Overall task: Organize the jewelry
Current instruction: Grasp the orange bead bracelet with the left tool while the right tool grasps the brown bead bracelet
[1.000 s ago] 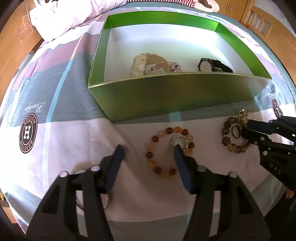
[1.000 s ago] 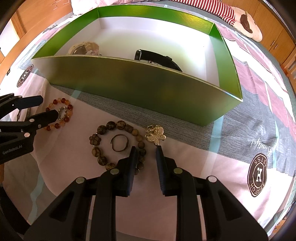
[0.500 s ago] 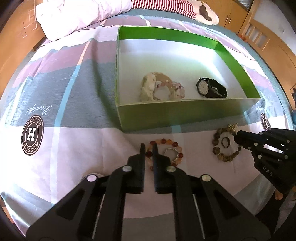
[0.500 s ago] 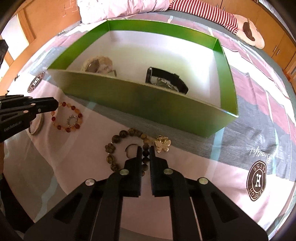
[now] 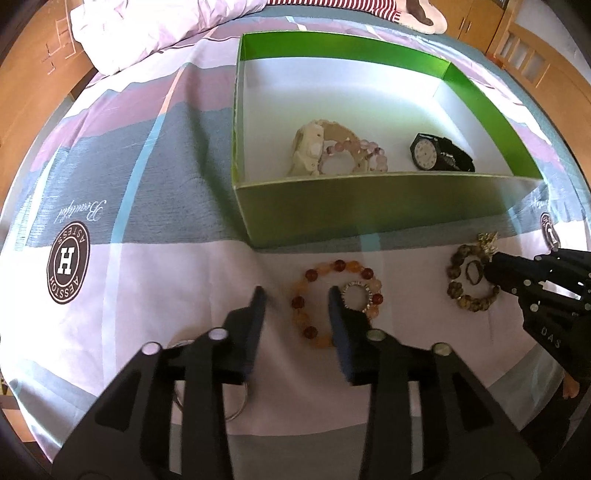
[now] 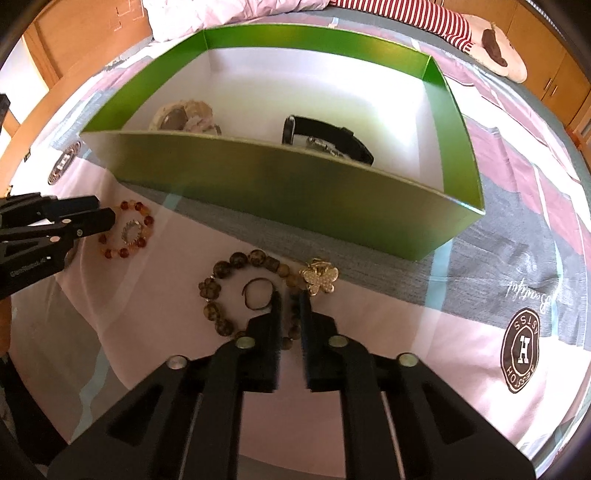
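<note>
An orange bead bracelet (image 5: 334, 301) with a sparkly ring (image 5: 357, 294) inside it lies on the bedsheet before the green box (image 5: 369, 206). My left gripper (image 5: 295, 299) is open, its fingers astride the bracelet's left side. A dark brown bead bracelet (image 6: 251, 295) with a thin dark ring (image 6: 257, 294) inside and a gold butterfly brooch (image 6: 320, 279) lie further right. My right gripper (image 6: 289, 299) is nearly shut around the brown bracelet's right beads; the grip is not clear. The box holds a cream bracelet (image 5: 314, 151), a pink bead bracelet (image 5: 354, 155) and a black watch (image 5: 439, 153).
A silver bangle (image 5: 229, 398) lies partly under my left gripper. The bedsheet (image 5: 147, 184) has round H logos. A bunched duvet (image 5: 166, 26) lies at the back. Wooden furniture (image 5: 535, 55) flanks the bed.
My left gripper went from shut to open and lowered toward the orange bracelet. My right gripper moved closer to the brown bracelet, its jaws slightly wider than half a second ago.
</note>
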Tool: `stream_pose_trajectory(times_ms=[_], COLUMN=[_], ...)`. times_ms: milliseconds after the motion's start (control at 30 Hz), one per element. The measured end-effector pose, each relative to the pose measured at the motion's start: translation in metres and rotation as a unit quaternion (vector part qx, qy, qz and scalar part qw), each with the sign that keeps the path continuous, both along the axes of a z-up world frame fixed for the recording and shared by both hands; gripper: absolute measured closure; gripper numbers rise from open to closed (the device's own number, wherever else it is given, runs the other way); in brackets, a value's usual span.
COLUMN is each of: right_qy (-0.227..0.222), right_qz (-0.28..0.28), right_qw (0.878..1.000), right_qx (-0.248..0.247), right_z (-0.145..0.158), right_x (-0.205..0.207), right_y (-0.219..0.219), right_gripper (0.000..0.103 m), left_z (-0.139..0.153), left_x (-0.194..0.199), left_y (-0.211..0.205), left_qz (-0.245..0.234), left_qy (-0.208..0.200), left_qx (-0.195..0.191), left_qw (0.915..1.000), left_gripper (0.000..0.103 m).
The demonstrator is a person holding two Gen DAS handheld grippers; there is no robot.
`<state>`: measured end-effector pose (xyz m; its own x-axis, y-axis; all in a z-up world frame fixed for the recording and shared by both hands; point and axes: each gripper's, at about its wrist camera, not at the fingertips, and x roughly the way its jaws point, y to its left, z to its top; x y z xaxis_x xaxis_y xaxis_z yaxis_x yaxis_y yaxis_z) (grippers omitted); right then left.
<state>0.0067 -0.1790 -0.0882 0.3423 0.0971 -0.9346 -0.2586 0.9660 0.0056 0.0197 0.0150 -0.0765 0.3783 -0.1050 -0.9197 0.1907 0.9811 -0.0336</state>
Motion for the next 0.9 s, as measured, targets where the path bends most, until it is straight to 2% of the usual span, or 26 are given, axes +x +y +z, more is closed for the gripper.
stream_pose_trajectory(times_ms=[300, 467, 533, 567, 600, 667, 767, 900], right_qy=[0.002, -0.002, -0.004, -0.004, -0.004, -0.005, -0.008, -0.032], right_qz=[0.005, 0.006, 0.007, 0.008, 0.010, 0.013, 0.018, 0.032], right_qw=[1.000, 1.000, 1.000, 1.000, 1.000, 1.000, 1.000, 0.999], right_qx=[-0.008, -0.015, -0.018, -0.017, -0.017, -0.016, -0.009, 0.012], right_z=[-0.003, -0.006, -0.008, -0.008, -0.008, -0.009, -0.008, 0.005], right_x=[0.003, -0.001, -0.005, -0.006, -0.007, -0.008, -0.011, -0.016], right_y=[0.005, 0.018, 0.021, 0.022, 0.023, 0.026, 0.030, 0.035], right_gripper=[0.083, 0.083, 0.083, 0.083, 0.083, 0.084, 0.095, 0.096], left_z=[-0.012, -0.013, -0.012, -0.011, -0.011, -0.010, -0.009, -0.003], left_x=[0.003, 0.003, 0.003, 0.002, 0.001, 0.002, 0.002, -0.001], left_y=[-0.005, -0.007, -0.007, -0.007, -0.007, -0.006, -0.003, -0.005], left_qz=[-0.003, -0.005, -0.003, -0.003, -0.003, 0.001, 0.004, 0.003], left_qy=[0.012, 0.010, 0.008, 0.007, 0.007, 0.006, 0.005, -0.004], left_qx=[0.025, 0.031, 0.028, 0.027, 0.025, 0.025, 0.021, 0.019], left_qw=[0.9996, 0.9995, 0.9996, 0.9996, 0.9997, 0.9997, 0.9997, 0.9998], left_gripper=[0.056, 0.055, 0.063, 0.076, 0.081, 0.086, 0.091, 0.095])
